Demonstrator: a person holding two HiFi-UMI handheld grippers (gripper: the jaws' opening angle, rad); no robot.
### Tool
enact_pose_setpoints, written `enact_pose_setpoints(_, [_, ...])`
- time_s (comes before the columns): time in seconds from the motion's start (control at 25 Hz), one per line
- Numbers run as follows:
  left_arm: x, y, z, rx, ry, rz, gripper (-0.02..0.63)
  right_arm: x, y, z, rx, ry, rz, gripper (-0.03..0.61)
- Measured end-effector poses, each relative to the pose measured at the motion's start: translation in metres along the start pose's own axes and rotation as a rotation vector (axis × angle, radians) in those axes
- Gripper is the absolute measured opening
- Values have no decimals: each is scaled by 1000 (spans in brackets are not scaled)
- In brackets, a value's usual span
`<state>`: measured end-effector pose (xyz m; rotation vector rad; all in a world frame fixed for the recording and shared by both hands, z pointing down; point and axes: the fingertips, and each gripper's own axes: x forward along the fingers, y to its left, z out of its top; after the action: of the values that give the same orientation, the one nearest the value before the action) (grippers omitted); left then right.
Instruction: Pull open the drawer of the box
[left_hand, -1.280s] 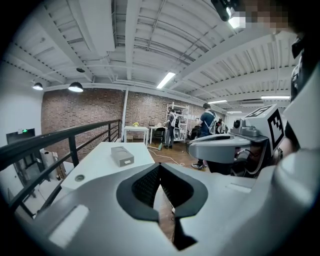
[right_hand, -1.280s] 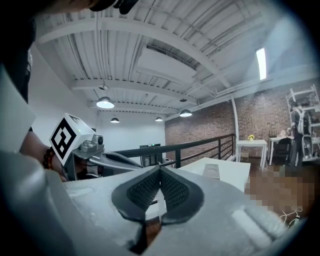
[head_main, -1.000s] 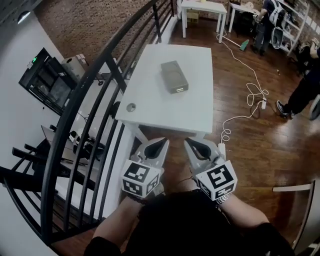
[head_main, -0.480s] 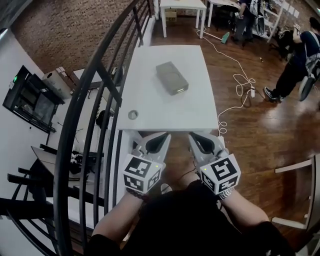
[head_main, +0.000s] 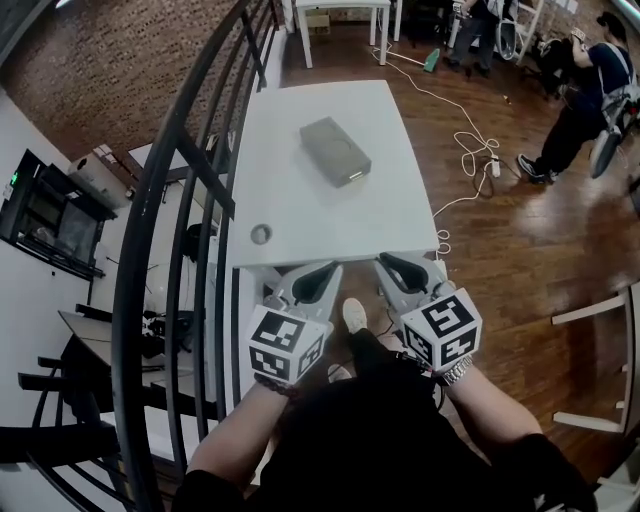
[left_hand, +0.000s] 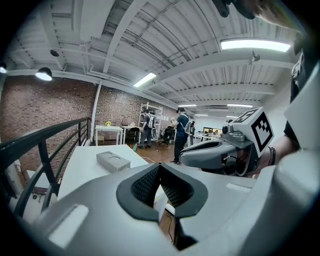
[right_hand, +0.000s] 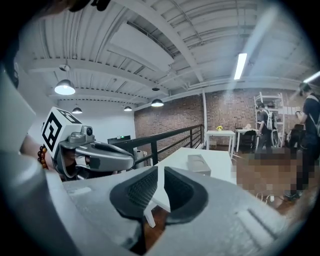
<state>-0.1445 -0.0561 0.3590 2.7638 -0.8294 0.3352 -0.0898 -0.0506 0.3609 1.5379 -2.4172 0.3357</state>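
Note:
A flat grey box (head_main: 335, 150) lies on the white table (head_main: 300, 215), with its lighter drawer front (head_main: 353, 179) at the end nearer me. It also shows as the grey box (left_hand: 113, 161) in the left gripper view and the grey box (right_hand: 198, 163) in the right gripper view. My left gripper (head_main: 333, 268) and right gripper (head_main: 381, 260) hang side by side just short of the table's near edge, well away from the box. The left gripper (left_hand: 160, 166) and the right gripper (right_hand: 161, 170) are both shut and hold nothing.
A black metal railing (head_main: 190, 190) runs along the table's left side. A round grommet (head_main: 261, 234) sits in the table's near left corner. White cables (head_main: 470, 150) trail over the wooden floor, people (head_main: 585, 90) stand far right, and a chair (head_main: 600, 370) is nearer right.
The view has shifted forward toward the table, and a shoe now shows between the grippers. Both grippers keep their place before me, still shut.

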Motion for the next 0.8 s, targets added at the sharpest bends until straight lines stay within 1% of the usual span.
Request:
enact_pose_setpoints(0.28, [31,28,-9,11,51,-13,17,42,-34,-19,100,42,-6,38])
enact_pose_setpoints(0.48, [63,49,-10,10,93,-23,16,75,-60,-32,170,83,10,49])
enact_pose_setpoints(0.8, [124,91,-18,-8,184,-25,15,145,-119,-54,294,158,36,67])
